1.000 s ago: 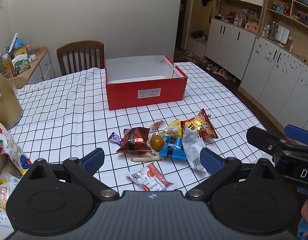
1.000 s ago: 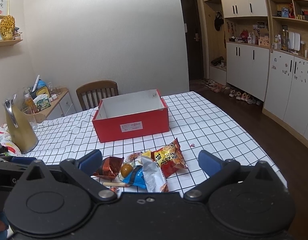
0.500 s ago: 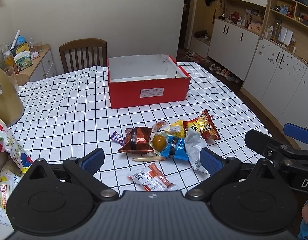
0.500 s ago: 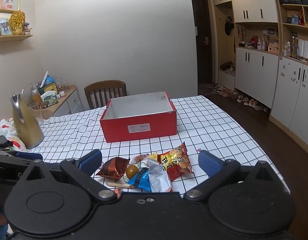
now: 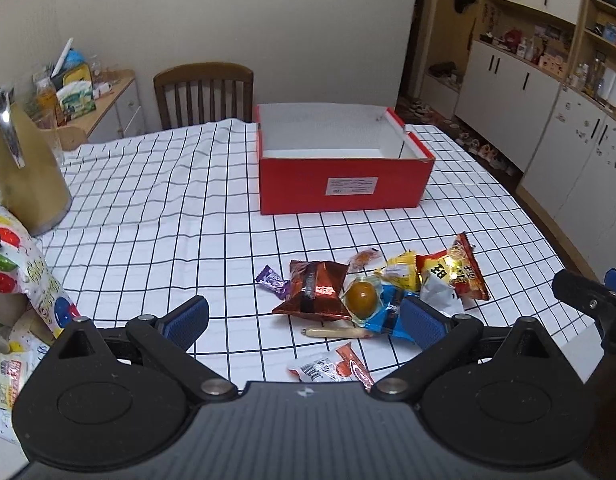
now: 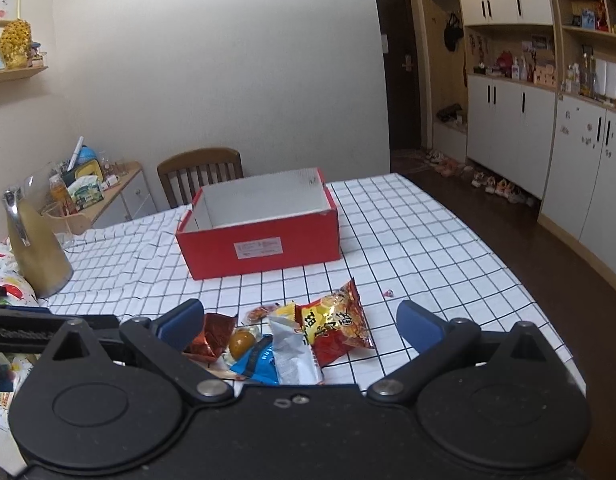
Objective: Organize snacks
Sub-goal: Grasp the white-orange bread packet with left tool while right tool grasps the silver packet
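An empty red box [image 5: 344, 184] [image 6: 264, 246] stands open on the checked tablecloth [image 5: 156, 216]. In front of it lies a heap of snacks: a brown foil bag [image 5: 316, 290], a round orange sweet [image 5: 361, 295], a blue packet [image 5: 390, 312], a red and yellow bag [image 5: 456, 270] [image 6: 334, 326], a white packet [image 6: 294, 354], a purple candy [image 5: 271, 279], a thin stick [image 5: 336, 333] and a white and orange packet [image 5: 328, 368]. My left gripper [image 5: 304, 316] hangs open above the near snacks. My right gripper [image 6: 300, 320] is open too, over the heap's right side.
A wooden chair [image 5: 204, 94] stands behind the table. A tan jug [image 5: 24, 172] and a colourful bag [image 5: 24, 288] sit at the left edge. A small sideboard [image 5: 104, 100] is beyond. White cabinets [image 6: 580, 168] line the right wall. A tiny pink scrap [image 6: 388, 292] lies alone.
Both grippers have drifted so the box and snacks sit further right in the left view and higher in the right view. Nothing on the table moved.
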Tool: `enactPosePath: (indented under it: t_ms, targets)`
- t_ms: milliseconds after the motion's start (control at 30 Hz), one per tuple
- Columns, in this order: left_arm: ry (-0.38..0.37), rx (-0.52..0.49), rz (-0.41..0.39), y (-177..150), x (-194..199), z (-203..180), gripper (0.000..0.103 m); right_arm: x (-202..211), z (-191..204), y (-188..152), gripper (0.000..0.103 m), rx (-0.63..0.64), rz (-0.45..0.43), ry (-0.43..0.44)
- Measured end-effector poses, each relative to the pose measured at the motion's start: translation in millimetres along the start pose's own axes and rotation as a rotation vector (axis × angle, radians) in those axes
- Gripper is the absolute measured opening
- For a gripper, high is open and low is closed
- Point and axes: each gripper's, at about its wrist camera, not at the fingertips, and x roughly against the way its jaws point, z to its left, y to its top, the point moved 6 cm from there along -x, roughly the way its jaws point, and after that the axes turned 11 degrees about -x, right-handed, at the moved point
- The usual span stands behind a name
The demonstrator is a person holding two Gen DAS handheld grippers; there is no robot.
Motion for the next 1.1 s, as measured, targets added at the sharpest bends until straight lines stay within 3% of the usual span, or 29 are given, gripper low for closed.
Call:
enactPosePath:
  t_ms: [233,700,867,1100]
  targets:
    - [-0.030,0.032,0.110,-13,-35,-2,0.102,-39,-9,-9,0.100,0.076,0.075,-0.020]
    - [-0.103,0.182,0.465,-59,-128,-18,0.102,-117,-13,-65,0.083,0.184,0.359,-0.005]
    - [-0.135,0.253,0.500,-65,-142,-21,0.102,-135,-11,-74,0.080,0.203,0.412,0.006]
    - [-0.142,0.259,0.533,-70,-157,-32,0.101,-150,-11,-82,0.073,0.237,0.464,0.000]
